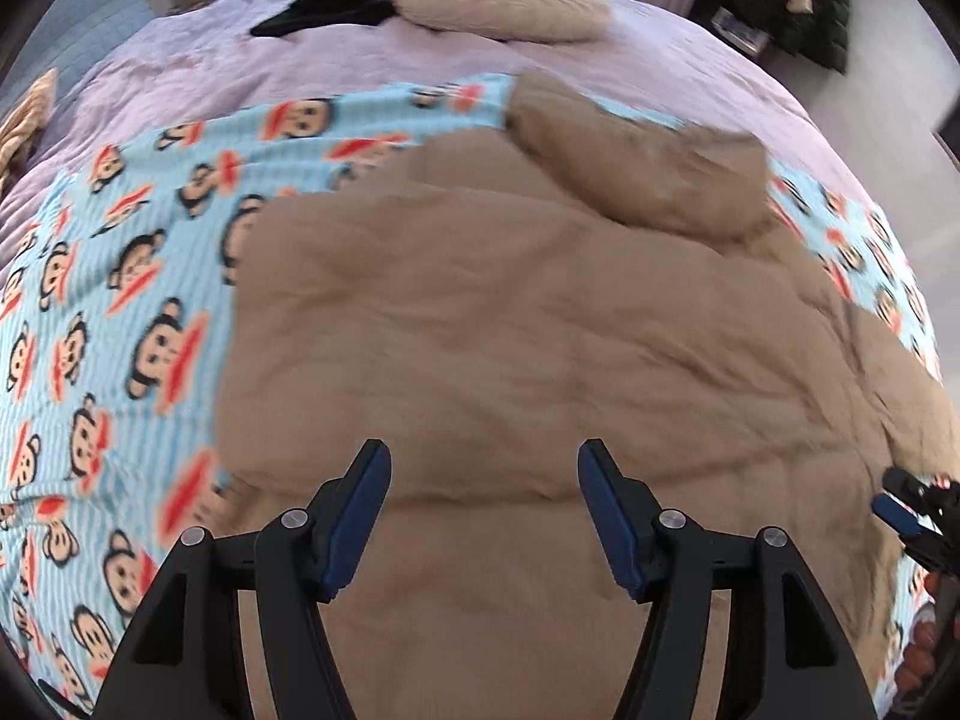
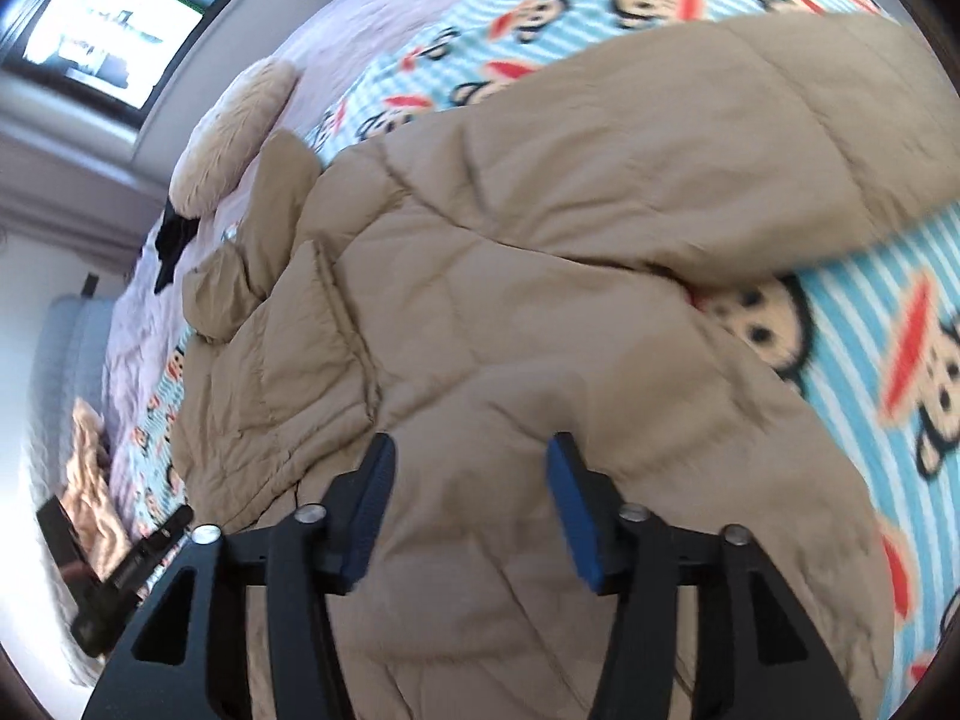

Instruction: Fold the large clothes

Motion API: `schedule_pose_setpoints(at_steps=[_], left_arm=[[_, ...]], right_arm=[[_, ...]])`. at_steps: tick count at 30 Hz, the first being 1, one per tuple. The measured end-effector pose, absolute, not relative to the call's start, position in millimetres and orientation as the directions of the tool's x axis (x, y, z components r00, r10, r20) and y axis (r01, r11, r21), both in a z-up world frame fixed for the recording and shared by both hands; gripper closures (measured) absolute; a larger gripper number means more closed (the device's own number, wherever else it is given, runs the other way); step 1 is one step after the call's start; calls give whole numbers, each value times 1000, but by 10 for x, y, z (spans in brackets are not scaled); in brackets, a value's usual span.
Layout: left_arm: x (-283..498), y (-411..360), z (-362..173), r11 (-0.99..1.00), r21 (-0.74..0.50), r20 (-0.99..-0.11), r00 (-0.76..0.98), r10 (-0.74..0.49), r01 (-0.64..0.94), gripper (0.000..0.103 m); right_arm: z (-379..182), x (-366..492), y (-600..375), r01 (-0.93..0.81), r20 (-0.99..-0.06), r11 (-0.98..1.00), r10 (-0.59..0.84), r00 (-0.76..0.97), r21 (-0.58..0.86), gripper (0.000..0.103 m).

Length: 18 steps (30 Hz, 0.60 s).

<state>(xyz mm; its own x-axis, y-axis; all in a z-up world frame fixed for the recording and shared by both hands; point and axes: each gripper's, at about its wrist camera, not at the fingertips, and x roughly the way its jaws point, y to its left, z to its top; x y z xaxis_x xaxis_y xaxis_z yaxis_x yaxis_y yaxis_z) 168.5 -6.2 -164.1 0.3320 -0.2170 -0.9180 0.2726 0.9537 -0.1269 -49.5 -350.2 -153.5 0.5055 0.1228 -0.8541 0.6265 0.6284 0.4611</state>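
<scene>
Two grippers hang over one tan quilted jacket [image 1: 540, 324] spread on a bed. The left gripper [image 1: 485, 510] stands released, its two blue pads apart with nothing between them, above the jacket's near edge. The right gripper [image 2: 469, 507] is likewise unclenched and empty-handed over the padded cloth. The jacket lies on one blue blanket [image 1: 120, 312] printed with monkey faces; one sleeve [image 2: 690, 138] is folded across the jacket's body. Beyond the jacket, on the lilac bedspread [image 1: 300, 72], rest one cream fluffy cushion [image 1: 504, 0] and, beside it, one black garment [image 1: 336, 0].
</scene>
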Motion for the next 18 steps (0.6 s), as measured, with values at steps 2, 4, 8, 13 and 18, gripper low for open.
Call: schedule_pose_setpoints(at_steps=[2,4,8,13,18], left_arm=[[1566,-227,-1604,944,-136,-920,313,-233,302,37],[1467,-373,-1572,937,-141,-921,303,-243,320,37],[1290,-636,-1501,924,-153,-920,291,-262,351,14],[1104,-981,-1468,909,-153,-916,289,-278,388,0],[983,-1337,-1533,899,-144,-929,257,-267,414,0]], right_arm=[[-1534,-681,-3604,645,-845,589,130,518,486,39],[-1536,-847,-3717,663,-837,552,129,531,506,32],[-1487,-1228,-4012,707,-831,485,79,551,515,31],[-1454,-1637,-4434,755,-826,402,7,564,519,20],[-1517,-1907,-4849,776,-809,321,-48,586,543,20]])
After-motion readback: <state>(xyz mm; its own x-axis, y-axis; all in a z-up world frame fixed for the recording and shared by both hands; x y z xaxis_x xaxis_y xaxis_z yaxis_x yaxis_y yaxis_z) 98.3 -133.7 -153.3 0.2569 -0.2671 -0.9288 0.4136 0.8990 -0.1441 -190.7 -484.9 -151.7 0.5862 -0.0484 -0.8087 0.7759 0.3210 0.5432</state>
